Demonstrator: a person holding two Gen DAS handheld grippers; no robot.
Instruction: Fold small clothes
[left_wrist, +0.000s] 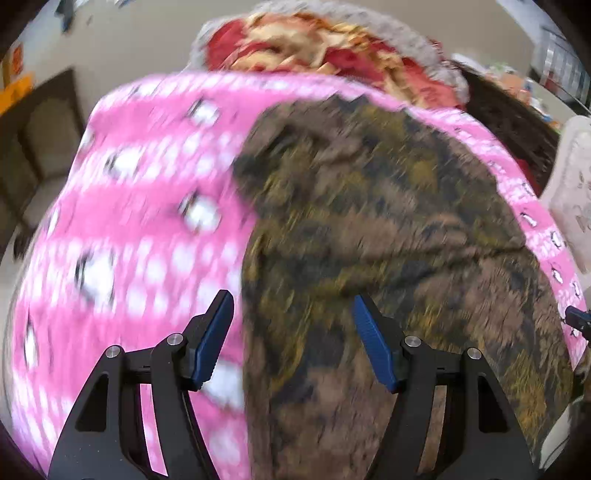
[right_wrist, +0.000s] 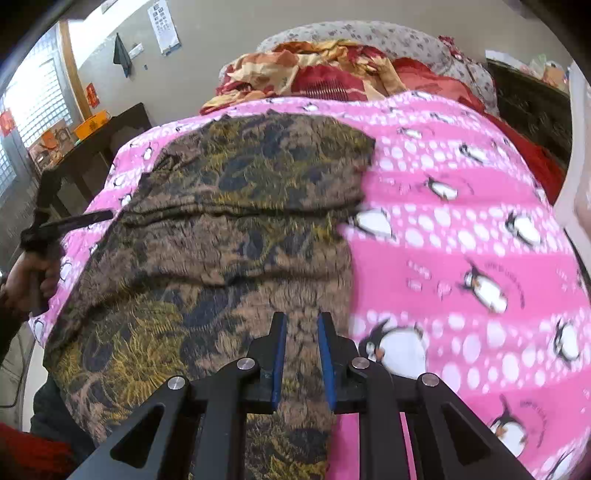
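A brown and gold patterned garment (right_wrist: 221, 236) lies spread on a pink penguin-print bedsheet (right_wrist: 461, 229). Above it, the left gripper (left_wrist: 291, 314) hangs with jaws wide and empty, while the right gripper (right_wrist: 302, 332) shows a narrow gap, grasping nothing. Rumpled red bedding (right_wrist: 317, 79) sits behind.
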